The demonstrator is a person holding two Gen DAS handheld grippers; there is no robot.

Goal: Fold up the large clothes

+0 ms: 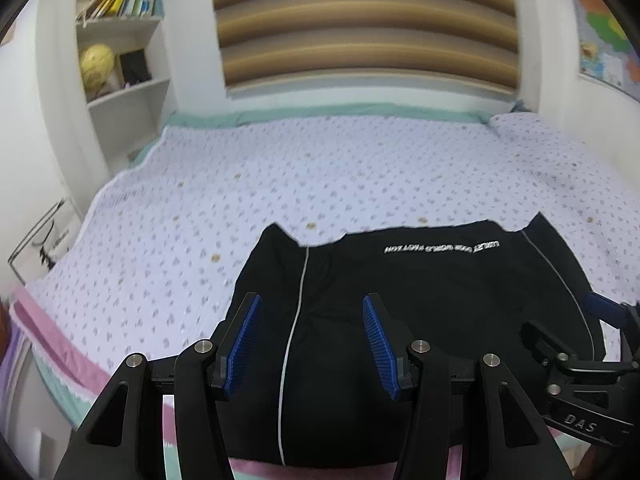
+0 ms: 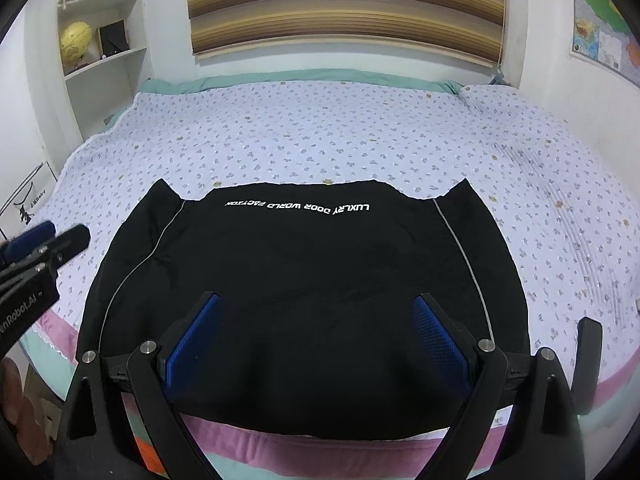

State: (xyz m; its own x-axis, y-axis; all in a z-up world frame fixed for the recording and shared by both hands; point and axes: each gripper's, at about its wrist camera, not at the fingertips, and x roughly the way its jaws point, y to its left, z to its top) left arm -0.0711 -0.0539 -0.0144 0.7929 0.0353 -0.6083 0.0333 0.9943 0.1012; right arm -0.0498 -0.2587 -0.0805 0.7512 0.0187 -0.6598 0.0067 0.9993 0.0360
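Observation:
A black garment (image 2: 304, 272) with white lettering and thin white piping lies spread flat on the bed, near its front edge. It also shows in the left wrist view (image 1: 420, 304). My left gripper (image 1: 312, 304) is open and empty, held above the garment's left part. My right gripper (image 2: 316, 304) is open and empty, above the garment's near middle. The left gripper (image 2: 60, 240) shows at the left of the right wrist view, over the bed. The right gripper (image 1: 568, 320) shows at the right of the left wrist view.
The bed (image 2: 320, 132) has a white quilt with small flowers and a pink border (image 2: 280, 444) at the front. A white bookshelf (image 2: 100, 40) with a yellow globe (image 2: 76, 44) stands at the back left. A striped blind (image 2: 344, 4) and a wall map (image 2: 600, 28) are behind.

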